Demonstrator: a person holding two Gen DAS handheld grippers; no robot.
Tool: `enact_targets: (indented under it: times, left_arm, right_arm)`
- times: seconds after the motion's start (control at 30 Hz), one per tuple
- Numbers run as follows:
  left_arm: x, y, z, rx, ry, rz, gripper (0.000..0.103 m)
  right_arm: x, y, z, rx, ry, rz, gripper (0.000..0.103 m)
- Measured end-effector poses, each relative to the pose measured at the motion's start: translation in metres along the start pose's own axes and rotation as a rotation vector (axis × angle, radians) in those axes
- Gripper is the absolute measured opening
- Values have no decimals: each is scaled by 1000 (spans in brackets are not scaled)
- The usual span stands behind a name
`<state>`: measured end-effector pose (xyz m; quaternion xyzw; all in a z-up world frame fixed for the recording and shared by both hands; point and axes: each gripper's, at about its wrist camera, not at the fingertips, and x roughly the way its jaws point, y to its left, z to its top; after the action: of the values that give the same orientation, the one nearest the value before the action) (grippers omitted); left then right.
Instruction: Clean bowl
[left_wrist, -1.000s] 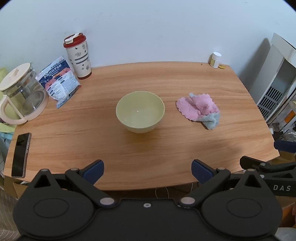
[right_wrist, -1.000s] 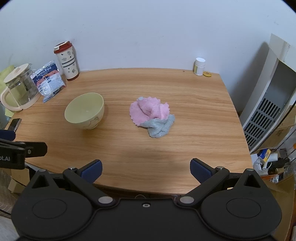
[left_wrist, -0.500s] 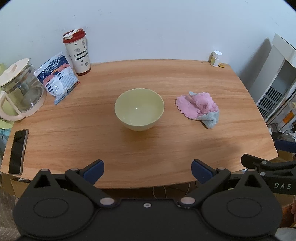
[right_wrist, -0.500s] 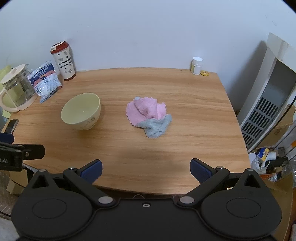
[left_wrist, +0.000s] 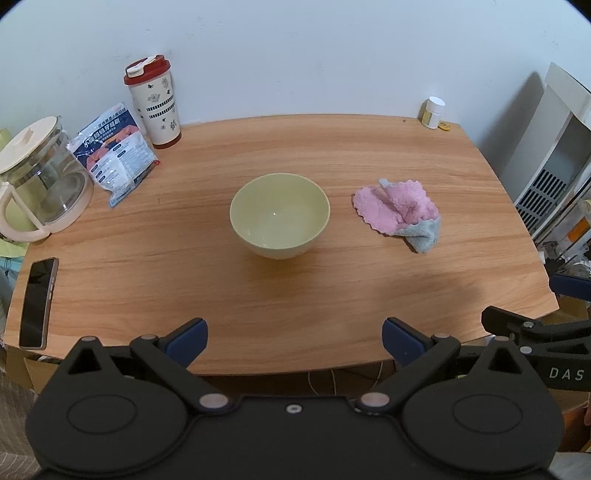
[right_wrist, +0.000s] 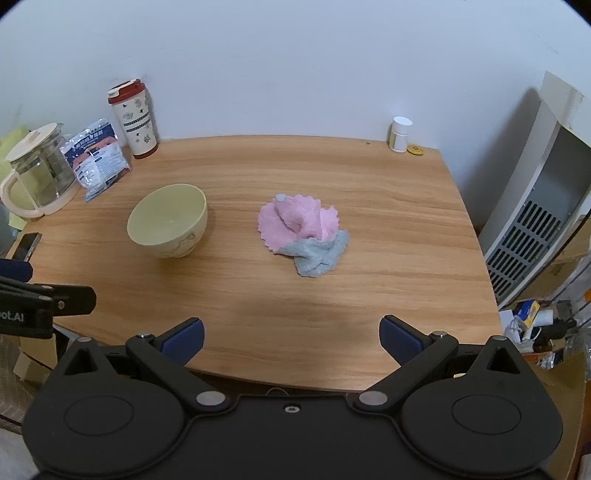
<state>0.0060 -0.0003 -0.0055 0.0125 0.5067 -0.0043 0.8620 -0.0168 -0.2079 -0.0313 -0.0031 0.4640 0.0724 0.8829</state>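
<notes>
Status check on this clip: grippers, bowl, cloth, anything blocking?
Left gripper open, empty. Right gripper open, empty. Bowl upright, untouched; cloth crumpled beside it, apart. Nothing in the way.

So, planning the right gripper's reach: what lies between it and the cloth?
Nothing: only bare wooden table between the open right gripper and the pink-and-grey cloth, as the right wrist view shows.

A pale yellow-green round ceramic bowl (left_wrist: 279, 215) stands upright near the middle of the wooden table (left_wrist: 295, 302), its mouth open upward and its inside bare and glossy. In the right wrist view a faint drawn pattern shows low on its outer wall. A crumpled pink cloth with a scalloped edge and a grey underside (right_wrist: 304, 232) lies bunched on the table toward the right edge, apart from the bowl, its grey part turned toward the near edge.
</notes>
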Motion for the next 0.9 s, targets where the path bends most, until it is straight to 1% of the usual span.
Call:
enact_targets:
  times: [0.43,0.6,0.9]
  left_arm:
    - [1,-2,2,9,2,0,103]
    - [1,-1,2,-2,1,6,103]
    - [6,1,2,-11,24,-5,103]
  right_arm:
    - [2,2,0,12,-5,-2,103]
    - [1,1,0,19,-12,-4,103]
    - [4,2,1,10,1,4,103]
